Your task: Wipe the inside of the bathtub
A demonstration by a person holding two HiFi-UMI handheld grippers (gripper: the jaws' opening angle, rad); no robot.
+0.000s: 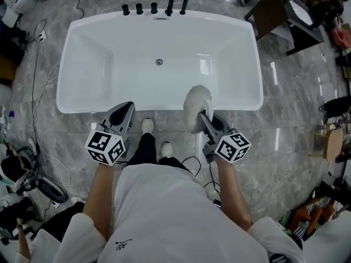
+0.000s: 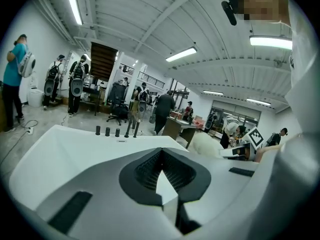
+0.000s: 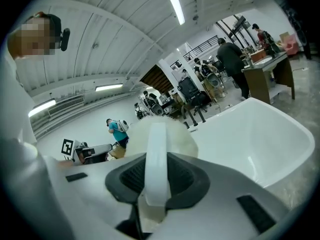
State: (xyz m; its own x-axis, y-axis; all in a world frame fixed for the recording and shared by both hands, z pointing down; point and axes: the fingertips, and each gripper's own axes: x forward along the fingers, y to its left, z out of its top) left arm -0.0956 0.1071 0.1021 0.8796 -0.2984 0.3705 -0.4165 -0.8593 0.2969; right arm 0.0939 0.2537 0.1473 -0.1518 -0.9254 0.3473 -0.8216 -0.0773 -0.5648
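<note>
- Right gripper (image 1: 204,118): 2 jaws clamped on the handle of a fluffy white duster (image 1: 196,104); jaws hide the handle's lower end.
- Duster head over bathtub (image 1: 82,64) near rim.
- Left gripper (image 1: 126,108): tips together, empty, beside rim.

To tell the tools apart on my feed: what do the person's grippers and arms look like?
Both alike: the left gripper and right gripper are grey wedge-shaped shells, each with a cube of black-and-white square markers at the rear. The fingers have dark ribbed pads. The arms are bare below short white sleeves.
</note>
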